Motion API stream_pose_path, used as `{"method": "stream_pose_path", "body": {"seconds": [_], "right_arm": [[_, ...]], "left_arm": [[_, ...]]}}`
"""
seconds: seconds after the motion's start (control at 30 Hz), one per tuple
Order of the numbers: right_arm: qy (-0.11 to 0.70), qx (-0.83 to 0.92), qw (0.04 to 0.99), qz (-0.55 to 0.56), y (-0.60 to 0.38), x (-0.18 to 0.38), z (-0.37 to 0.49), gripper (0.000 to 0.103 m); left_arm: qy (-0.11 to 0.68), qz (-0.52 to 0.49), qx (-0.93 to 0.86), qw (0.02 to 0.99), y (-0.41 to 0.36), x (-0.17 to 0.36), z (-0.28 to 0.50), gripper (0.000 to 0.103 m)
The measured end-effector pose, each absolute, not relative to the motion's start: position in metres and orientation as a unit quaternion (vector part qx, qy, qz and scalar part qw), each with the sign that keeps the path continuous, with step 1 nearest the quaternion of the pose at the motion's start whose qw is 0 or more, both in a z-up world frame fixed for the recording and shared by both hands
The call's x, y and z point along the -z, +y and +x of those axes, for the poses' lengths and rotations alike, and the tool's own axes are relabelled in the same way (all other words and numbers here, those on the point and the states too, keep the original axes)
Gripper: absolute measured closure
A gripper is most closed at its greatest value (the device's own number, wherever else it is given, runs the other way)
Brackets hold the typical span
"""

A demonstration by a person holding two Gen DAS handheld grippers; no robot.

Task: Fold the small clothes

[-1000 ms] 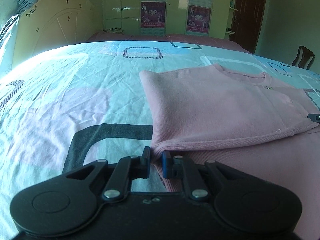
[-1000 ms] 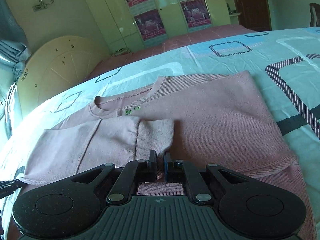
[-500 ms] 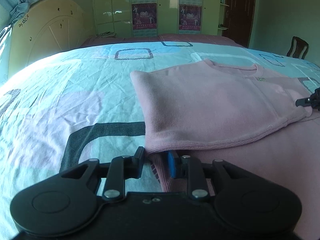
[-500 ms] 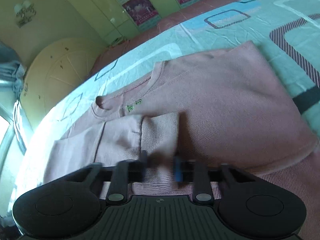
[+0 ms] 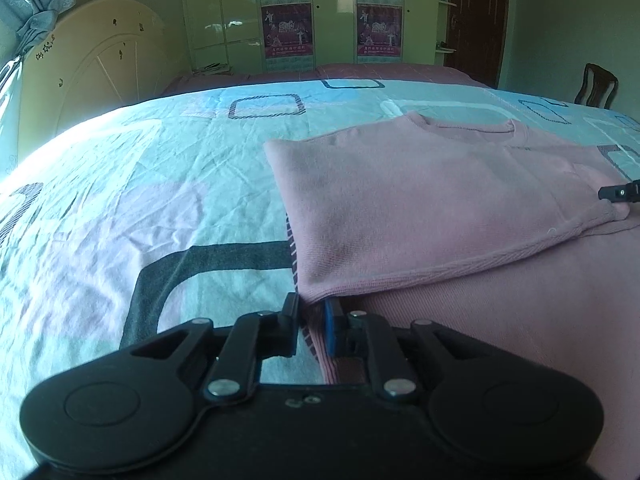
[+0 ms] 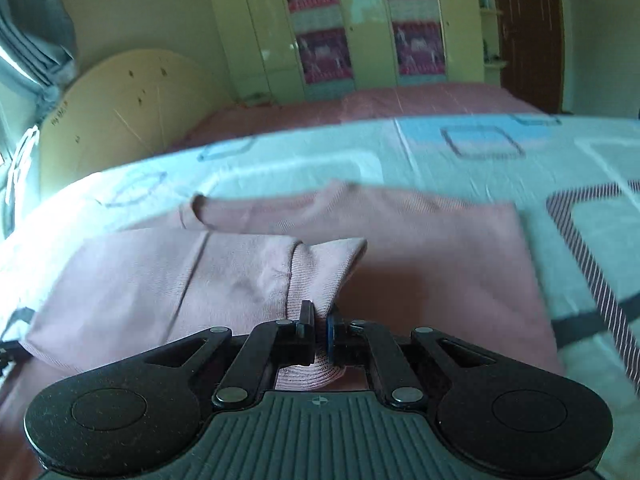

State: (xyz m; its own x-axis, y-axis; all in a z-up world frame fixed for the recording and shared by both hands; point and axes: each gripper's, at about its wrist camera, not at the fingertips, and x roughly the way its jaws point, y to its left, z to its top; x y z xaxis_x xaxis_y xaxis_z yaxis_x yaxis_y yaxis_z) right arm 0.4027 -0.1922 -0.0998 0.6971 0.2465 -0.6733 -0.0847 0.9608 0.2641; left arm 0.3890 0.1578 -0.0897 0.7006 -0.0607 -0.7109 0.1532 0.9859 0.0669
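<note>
A small pink sweater point(image 5: 420, 200) lies on the bed, one side folded over its body, with the sleeve across the front. My left gripper point(image 5: 311, 312) is slightly open at the folded corner of the hem, with fabric between the fingers but not clamped. My right gripper point(image 6: 319, 320) is shut on the ribbed sleeve cuff point(image 6: 320, 276) and lifts it a little off the sweater point(image 6: 440, 264). The right gripper's tip shows at the right edge of the left wrist view point(image 5: 620, 192).
The bed sheet point(image 5: 160, 200) is light blue and pink with dark square outlines. A cream headboard point(image 5: 92, 56) stands at the left. Wardrobes with posters point(image 5: 332, 16) line the far wall. A wooden chair point(image 5: 598, 88) stands at the far right.
My left gripper has opened and let go of the hem corner. My right gripper opened, then shut on the sleeve cuff and is raising it; its view is blurred by motion.
</note>
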Motion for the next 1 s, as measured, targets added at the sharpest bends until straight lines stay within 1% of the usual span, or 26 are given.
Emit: {"method": "stream_pose_path", "body": {"seconds": [0.07, 0.1, 0.13, 0.17, 0.2, 0.27, 0.37, 0.5, 0.57, 0.67, 0.7, 0.8, 0.83, 0.87, 0.9, 0.93, 1.0], "right_arm": [[0.371, -0.089, 0.917, 0.113, -0.193, 0.103, 0.398, 0.098], [0.372, -0.085, 0.917, 0.120, -0.194, 0.102, 0.397, 0.098], [0.372, -0.079, 0.916, 0.126, -0.195, 0.100, 0.396, 0.098], [0.364, -0.060, 0.921, 0.126, -0.200, 0.092, 0.393, 0.096], [0.351, -0.046, 0.927, 0.124, -0.203, 0.083, 0.388, 0.091], [0.329, -0.052, 0.934, 0.132, -0.203, 0.066, 0.375, 0.088], [0.338, -0.106, 0.929, 0.110, -0.177, 0.056, 0.374, 0.088], [0.357, -0.159, 0.917, 0.073, -0.133, 0.063, 0.376, 0.088], [0.408, -0.157, 0.899, 0.030, -0.118, 0.077, 0.381, 0.088], [0.412, -0.159, 0.897, 0.002, -0.116, 0.082, 0.377, 0.088], [0.412, -0.158, 0.897, 0.000, -0.116, 0.079, 0.376, 0.088], [0.368, -0.156, 0.917, 0.018, -0.121, 0.069, 0.374, 0.088], [0.371, -0.149, 0.916, 0.015, -0.121, 0.073, 0.378, 0.088], [0.402, -0.135, 0.906, 0.004, -0.120, 0.083, 0.386, 0.088], [0.415, -0.135, 0.900, 0.009, -0.125, 0.089, 0.392, 0.088], [0.411, -0.136, 0.901, 0.034, -0.134, 0.085, 0.394, 0.088], [0.392, -0.126, 0.909, 0.066, -0.147, 0.073, 0.400, 0.088]], "left_arm": [[0.386, 0.062, 0.064, 0.918, 0.159, 0.089, 0.389, 0.087], [0.389, 0.060, 0.070, 0.917, 0.161, 0.087, 0.388, 0.079], [0.392, 0.057, 0.074, 0.915, 0.164, 0.085, 0.386, 0.065], [0.393, 0.054, 0.073, 0.915, 0.170, 0.080, 0.381, 0.056], [0.380, 0.050, 0.067, 0.921, 0.173, 0.073, 0.374, 0.051], [0.342, 0.039, 0.067, 0.937, 0.177, 0.059, 0.361, 0.050], [0.318, 0.018, 0.084, 0.944, 0.165, 0.051, 0.366, 0.051], [0.341, 0.032, 0.122, 0.932, 0.126, 0.069, 0.393, 0.051], [0.395, 0.051, 0.133, 0.908, 0.111, 0.090, 0.405, 0.050], [0.385, 0.080, 0.136, 0.909, 0.105, 0.091, 0.397, 0.049], [0.380, 0.083, 0.137, 0.911, 0.104, 0.088, 0.396, 0.049], [0.368, 0.072, 0.139, 0.916, 0.100, 0.088, 0.399, 0.048], [0.386, 0.072, 0.136, 0.910, 0.098, 0.094, 0.405, 0.045], [0.387, 0.068, 0.138, 0.909, 0.098, 0.096, 0.407, 0.044], [0.389, 0.061, 0.142, 0.908, 0.101, 0.094, 0.410, 0.044], [0.393, 0.047, 0.147, 0.906, 0.105, 0.089, 0.415, 0.044], [0.371, 0.035, 0.144, 0.917, 0.117, 0.079, 0.421, 0.045]]}}
